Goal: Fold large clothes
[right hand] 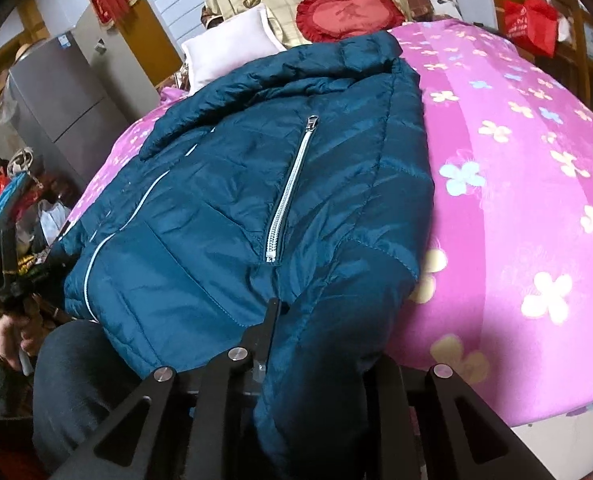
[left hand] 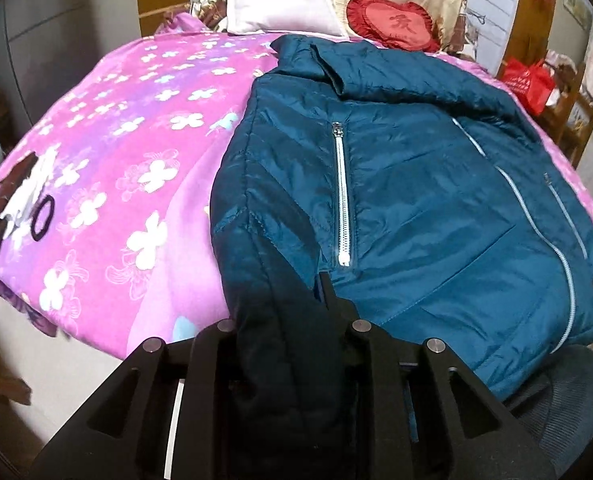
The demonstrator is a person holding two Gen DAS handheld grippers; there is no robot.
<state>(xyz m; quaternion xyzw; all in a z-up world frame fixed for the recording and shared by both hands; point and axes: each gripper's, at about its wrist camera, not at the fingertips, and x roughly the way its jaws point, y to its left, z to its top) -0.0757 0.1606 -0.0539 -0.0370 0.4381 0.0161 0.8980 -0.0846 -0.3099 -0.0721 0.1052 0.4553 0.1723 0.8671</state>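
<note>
A teal quilted jacket (left hand: pixel 416 200) with white zippers lies front up on a bed with a pink flowered cover (left hand: pixel 116 140), collar toward the pillows. My left gripper (left hand: pixel 292 320) is shut on the jacket's left sleeve, which drapes dark between the fingers and hides the left one. In the right wrist view the jacket (right hand: pixel 236 200) fills the middle, and my right gripper (right hand: pixel 308 340) is shut on its right sleeve; that sleeve covers the right finger. The left gripper (right hand: pixel 12 276) also shows at the far left of this view, in a hand.
A white pillow (left hand: pixel 280 4) and a red heart cushion (left hand: pixel 392 20) lie at the bed's head. A red bag (left hand: pixel 528 84) hangs at the right. A grey fridge (right hand: pixel 64 108) and clutter (right hand: pixel 8 200) stand left of the bed. My dark trouser leg (right hand: pixel 80 380) is at the bed's near edge.
</note>
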